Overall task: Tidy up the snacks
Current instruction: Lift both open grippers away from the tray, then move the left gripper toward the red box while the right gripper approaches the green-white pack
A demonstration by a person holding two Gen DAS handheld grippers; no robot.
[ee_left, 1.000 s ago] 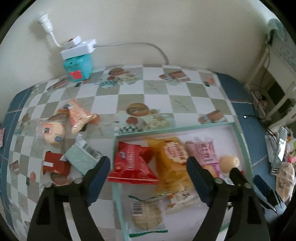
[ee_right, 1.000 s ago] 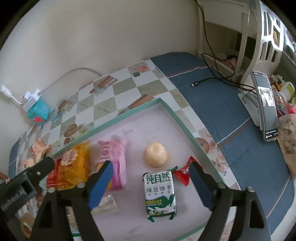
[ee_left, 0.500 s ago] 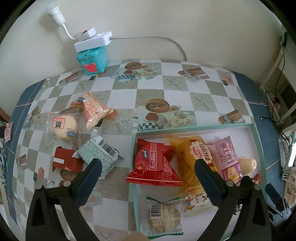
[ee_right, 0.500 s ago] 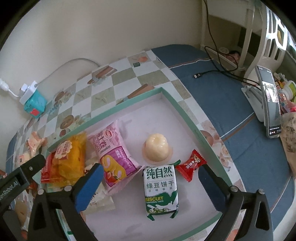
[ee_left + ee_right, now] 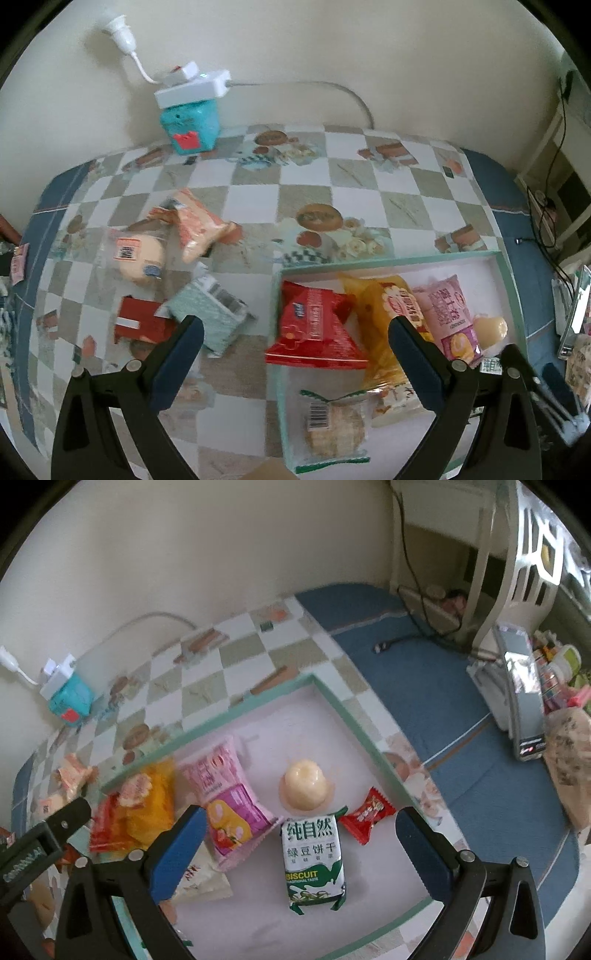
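Both grippers — left (image 5: 295, 354), right (image 5: 299, 843) — have just spread their jaws wide, holding nothing. Seven snacks lie in the green-rimmed tray (image 5: 347, 716); four packets (image 5: 192, 229) lie loose on the table (image 5: 369, 192).

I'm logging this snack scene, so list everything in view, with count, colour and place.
tray: 1, teal rim, right on table.
red pack: 1, over tray's left rim.
orange pack: 1, in tray.
pink pack: 1, in tray.
jelly cup: 1, pale yellow, in tray.
green biscuit pack: 1, in tray.
red candy: 1, in tray.
clear cracker bag: 1, tray's near corner.
loose snacks: at least four, on table left of tray.
power strip: 1, white, atop teal box.
phone: 1, propped right.
left gripper: open.
right gripper: open.
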